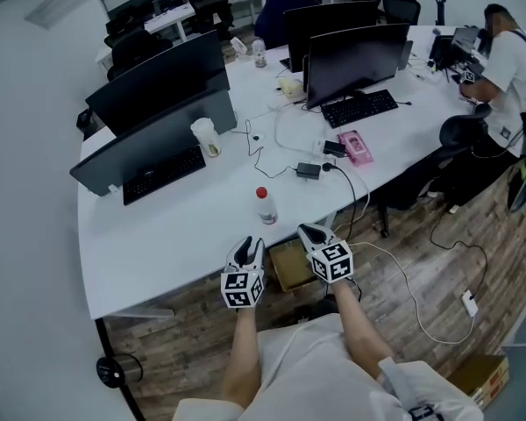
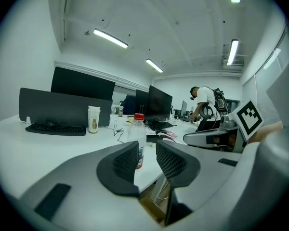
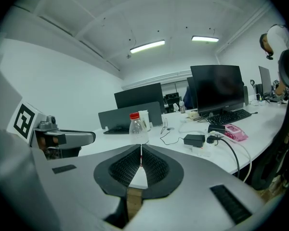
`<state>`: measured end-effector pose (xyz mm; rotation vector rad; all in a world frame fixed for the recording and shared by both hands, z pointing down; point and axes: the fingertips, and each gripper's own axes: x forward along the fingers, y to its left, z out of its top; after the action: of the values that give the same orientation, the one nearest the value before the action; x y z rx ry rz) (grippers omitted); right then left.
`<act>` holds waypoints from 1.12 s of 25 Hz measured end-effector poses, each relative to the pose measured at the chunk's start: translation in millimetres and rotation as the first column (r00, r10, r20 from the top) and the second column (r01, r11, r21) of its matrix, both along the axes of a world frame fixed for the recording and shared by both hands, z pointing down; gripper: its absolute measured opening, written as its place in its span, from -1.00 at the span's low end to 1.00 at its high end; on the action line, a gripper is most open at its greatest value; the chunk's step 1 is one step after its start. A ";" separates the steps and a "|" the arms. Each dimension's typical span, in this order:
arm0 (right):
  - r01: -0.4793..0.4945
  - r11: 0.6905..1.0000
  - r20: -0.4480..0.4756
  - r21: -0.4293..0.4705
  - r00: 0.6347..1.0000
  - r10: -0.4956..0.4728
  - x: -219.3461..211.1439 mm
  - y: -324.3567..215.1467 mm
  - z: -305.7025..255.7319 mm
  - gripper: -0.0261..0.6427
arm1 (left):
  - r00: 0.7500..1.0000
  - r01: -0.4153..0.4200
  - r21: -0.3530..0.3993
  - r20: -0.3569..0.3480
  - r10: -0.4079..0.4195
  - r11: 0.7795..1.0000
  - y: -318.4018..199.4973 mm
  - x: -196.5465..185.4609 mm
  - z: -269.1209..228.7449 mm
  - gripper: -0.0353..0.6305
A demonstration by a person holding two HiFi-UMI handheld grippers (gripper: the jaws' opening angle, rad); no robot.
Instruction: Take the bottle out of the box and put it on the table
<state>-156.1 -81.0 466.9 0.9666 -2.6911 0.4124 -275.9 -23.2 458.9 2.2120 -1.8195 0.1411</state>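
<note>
Bottle [image 1: 265, 205] stands upright by the table's [image 1: 171, 231] front edge, placed I judge, so my left gripper [image 1: 248, 251] hangs narrowly parted, right gripper [image 1: 312, 233] closed, all 2 empty.

Grey left claw [image 2: 147, 149] and right claw [image 3: 141, 154] bear marker cubes [image 1: 243, 288] (black-and-white squares); white shirt [image 1: 307, 367].

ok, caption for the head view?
Bottle standing on the table; left gripper and right gripper empty near the edge.

Box [image 1: 288, 268] partly hidden under the tabletop [image 1: 158, 235] edge, bottle [image 2: 136, 131] base behind the left gripper [image 2: 147, 153], label print too small to read
</note>
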 end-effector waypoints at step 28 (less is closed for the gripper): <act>0.070 0.997 -0.031 -0.041 0.997 -0.072 -9.9 13.2 16.4 -0.80 | 1.000 0.013 -0.104 0.011 -0.012 0.995 14.0 -6.6 22.2 -0.85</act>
<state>-166.0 -67.8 483.3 0.8568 -2.6688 0.4301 -282.4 -9.2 481.1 2.1325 -1.7888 0.2402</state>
